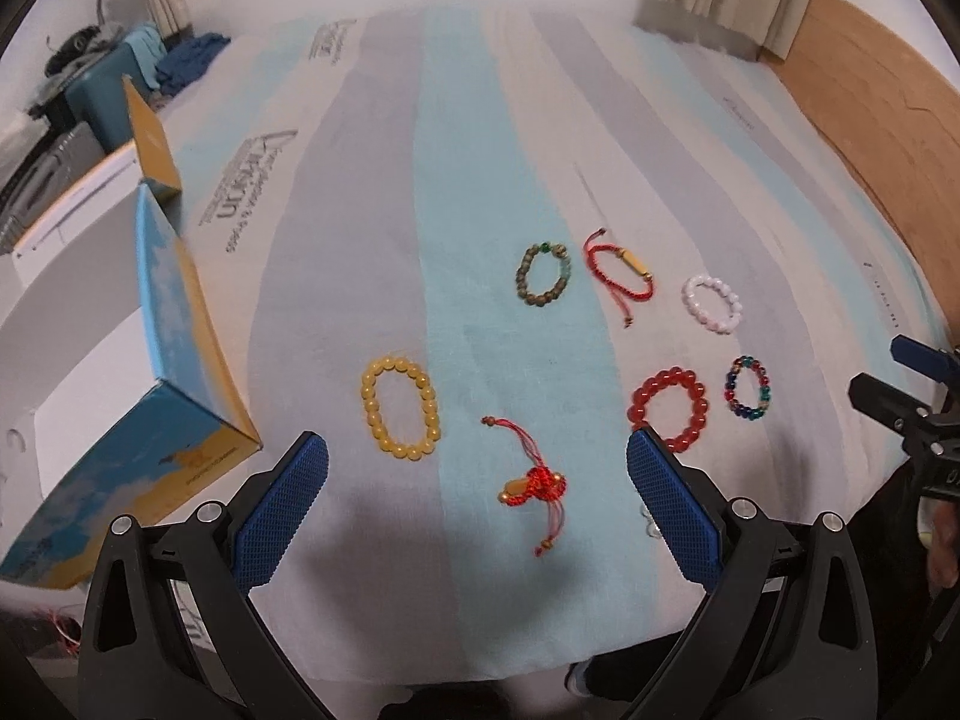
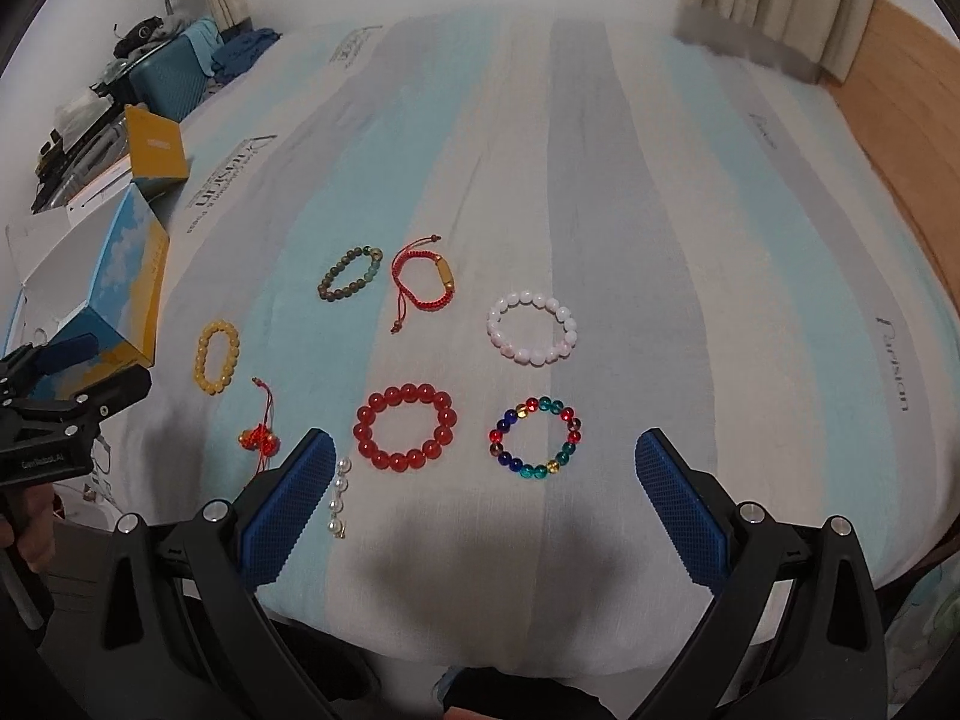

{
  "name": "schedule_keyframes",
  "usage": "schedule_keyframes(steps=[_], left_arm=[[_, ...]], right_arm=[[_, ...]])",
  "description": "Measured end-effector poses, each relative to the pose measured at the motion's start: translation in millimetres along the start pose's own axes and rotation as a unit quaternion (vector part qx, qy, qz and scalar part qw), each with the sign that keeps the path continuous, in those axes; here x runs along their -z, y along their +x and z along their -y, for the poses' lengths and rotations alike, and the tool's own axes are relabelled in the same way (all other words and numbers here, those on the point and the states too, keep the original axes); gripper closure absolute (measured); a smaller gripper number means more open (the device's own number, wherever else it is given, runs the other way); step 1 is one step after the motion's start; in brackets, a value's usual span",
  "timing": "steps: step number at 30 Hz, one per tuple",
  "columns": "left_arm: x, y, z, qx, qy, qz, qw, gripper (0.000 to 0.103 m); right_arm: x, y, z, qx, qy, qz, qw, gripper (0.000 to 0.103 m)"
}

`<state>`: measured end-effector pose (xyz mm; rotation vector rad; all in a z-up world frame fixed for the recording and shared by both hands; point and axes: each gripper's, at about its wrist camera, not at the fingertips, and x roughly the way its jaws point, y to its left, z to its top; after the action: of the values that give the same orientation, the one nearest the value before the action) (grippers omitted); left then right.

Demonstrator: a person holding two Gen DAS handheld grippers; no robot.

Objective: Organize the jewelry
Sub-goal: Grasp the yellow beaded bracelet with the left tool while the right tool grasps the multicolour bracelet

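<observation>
Several bracelets lie on a striped cloth (image 1: 468, 150). A yellow bead bracelet (image 1: 400, 408) and a red knotted cord charm (image 1: 531, 486) lie just ahead of my open left gripper (image 1: 477, 459). Further out are a red bead bracelet (image 1: 669, 408), an olive bead bracelet (image 1: 543, 275), a red cord bracelet (image 1: 621, 273), a white bead bracelet (image 1: 713, 303) and a multicolour bead bracelet (image 1: 747, 387). My right gripper (image 2: 486, 459) stands open, with the red bead bracelet (image 2: 405, 426) and multicolour bracelet (image 2: 534, 438) between and ahead of its fingers. A short pearl strand (image 2: 339, 498) lies by its left finger.
An open blue-and-yellow box (image 1: 150, 360) with a white inside stands at the left edge of the cloth. A teal case and clutter (image 2: 162, 78) sit far left. Curtains (image 2: 780, 0) and wooden floor (image 1: 888, 120) lie to the right.
</observation>
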<state>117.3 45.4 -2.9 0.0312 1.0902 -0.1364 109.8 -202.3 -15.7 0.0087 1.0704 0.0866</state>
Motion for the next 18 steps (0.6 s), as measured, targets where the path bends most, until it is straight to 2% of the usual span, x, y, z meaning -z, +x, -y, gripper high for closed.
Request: schedule_keyframes(steps=[13, 18], left_arm=[[-20, 81, -31, -0.028, -0.012, -0.06, 0.9977, 0.006], [-19, 114, -36, -0.03, -0.013, -0.081, 0.9962, 0.014]], right_arm=[[-11, 77, 21, 0.011, 0.013, -0.071, 0.997, 0.008], [-8, 110, 31, 0.015, 0.028, -0.099, 0.995, 0.01]])
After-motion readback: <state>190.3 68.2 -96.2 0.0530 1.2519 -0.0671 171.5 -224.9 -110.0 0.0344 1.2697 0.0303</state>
